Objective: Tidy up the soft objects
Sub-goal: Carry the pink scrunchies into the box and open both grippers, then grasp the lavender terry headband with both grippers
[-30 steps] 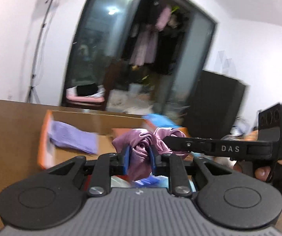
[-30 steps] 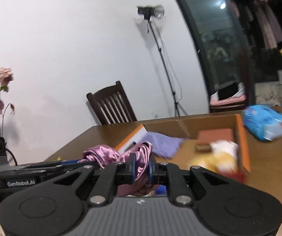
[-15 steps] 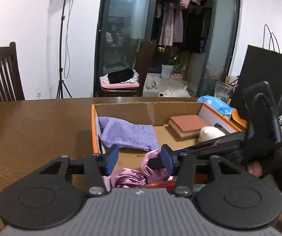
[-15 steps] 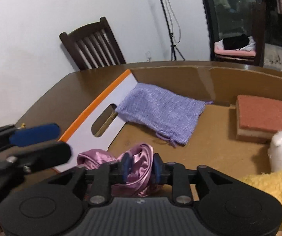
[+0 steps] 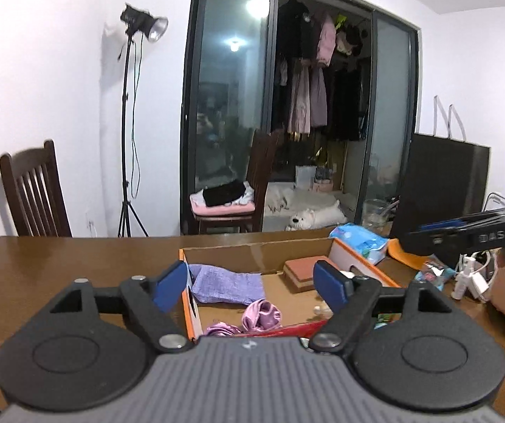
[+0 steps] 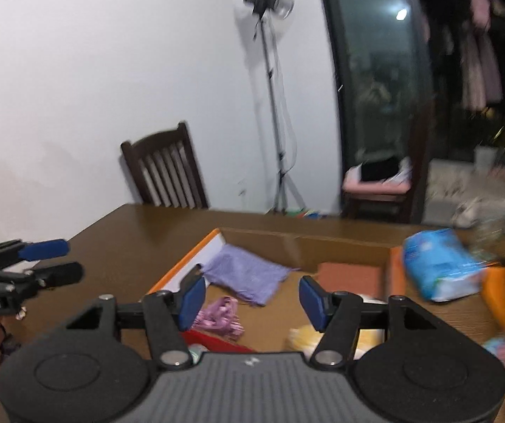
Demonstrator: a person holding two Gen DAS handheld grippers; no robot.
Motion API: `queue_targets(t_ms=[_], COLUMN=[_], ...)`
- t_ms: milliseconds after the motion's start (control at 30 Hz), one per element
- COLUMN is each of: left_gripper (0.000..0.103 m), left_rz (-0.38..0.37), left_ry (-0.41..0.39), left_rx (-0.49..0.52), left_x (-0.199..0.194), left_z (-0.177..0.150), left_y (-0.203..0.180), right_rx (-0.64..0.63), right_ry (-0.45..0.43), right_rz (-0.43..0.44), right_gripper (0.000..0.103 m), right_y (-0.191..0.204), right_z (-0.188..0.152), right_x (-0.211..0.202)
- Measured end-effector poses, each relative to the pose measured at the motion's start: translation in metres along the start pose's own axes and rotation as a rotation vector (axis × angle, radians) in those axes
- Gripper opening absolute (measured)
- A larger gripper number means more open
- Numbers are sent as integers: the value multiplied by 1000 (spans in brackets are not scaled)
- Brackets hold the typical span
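A pink satin cloth (image 5: pixel 261 314) (image 6: pixel 220 315) lies crumpled at the near end of the cardboard box (image 5: pixel 263 246) (image 6: pixel 298 243). Farther in lies a folded lilac knit cloth (image 5: pixel 226 283) (image 6: pixel 245 273), with a terracotta sponge block (image 5: pixel 303 269) (image 6: pixel 349 275) to its right. A yellow and white plush (image 6: pixel 301 336) shows at the near right of the box. My left gripper (image 5: pixel 250 287) hangs above the box's near edge, jaws opening, nothing between them. My right gripper (image 6: pixel 252 303) hovers over the box, jaws opening and bare. Each gripper shows in the other's view (image 5: pixel 463 234) (image 6: pixel 46 261).
The box sits on a brown wooden table (image 5: pixel 58 264). A blue tissue pack (image 5: pixel 359 243) (image 6: pixel 439 268) and an orange object (image 6: pixel 502 292) lie right of the box. Small items and cables (image 5: pixel 463 278) crowd the far right. A dark chair (image 6: pixel 166 172) stands behind the table.
Both grippers held the pink satin cloth a second ago. They lowered it into the box's near end, let it go, opened and lifted away.
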State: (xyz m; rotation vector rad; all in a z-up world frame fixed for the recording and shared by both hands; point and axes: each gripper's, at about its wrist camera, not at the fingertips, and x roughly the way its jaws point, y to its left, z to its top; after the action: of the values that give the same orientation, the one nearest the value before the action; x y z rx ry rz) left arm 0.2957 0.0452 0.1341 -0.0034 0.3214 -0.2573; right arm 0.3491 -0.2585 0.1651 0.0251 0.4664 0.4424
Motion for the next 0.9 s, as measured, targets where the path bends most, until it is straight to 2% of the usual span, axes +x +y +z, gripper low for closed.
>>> queue_targets(t_ms=[100, 267, 333, 433, 500, 633, 767, 900], left_gripper=[86, 87, 87, 90, 90, 91, 91, 91], left_rz=[-12, -8, -13, -70, -83, -84, -80, -72], left_ry=[-33, -42, -50, -53, -28, -29, 41, 95], left_rx=[6, -5, -34, -80, -127, -116, -134, -130], left_x=[-22, -45, -60, -82, -90, -113, -119, -108], left_z=[0, -13, -27, -56, -74, -115, -149, -160], left_y=[-10, -24, -27, -31, -30, -40, -46, -42], right_rx=[1, 12, 4, -20, -32, 14, 101, 172], right_ry=[-41, -88, -114, -146, -157, -130, -80, -40], right_rz=[-49, -59, -57, -42, -35, -7, 5, 17], right_gripper=[65, 65, 66, 71, 71, 71, 71, 71], right_y=[-10, -8, -1, 18, 29, 40, 48, 47], right_z=[-6, -29, -45, -77, -102, -153, -201, -229], right_x=[-39, -81, -94, -109, -121, -134, -139, -137])
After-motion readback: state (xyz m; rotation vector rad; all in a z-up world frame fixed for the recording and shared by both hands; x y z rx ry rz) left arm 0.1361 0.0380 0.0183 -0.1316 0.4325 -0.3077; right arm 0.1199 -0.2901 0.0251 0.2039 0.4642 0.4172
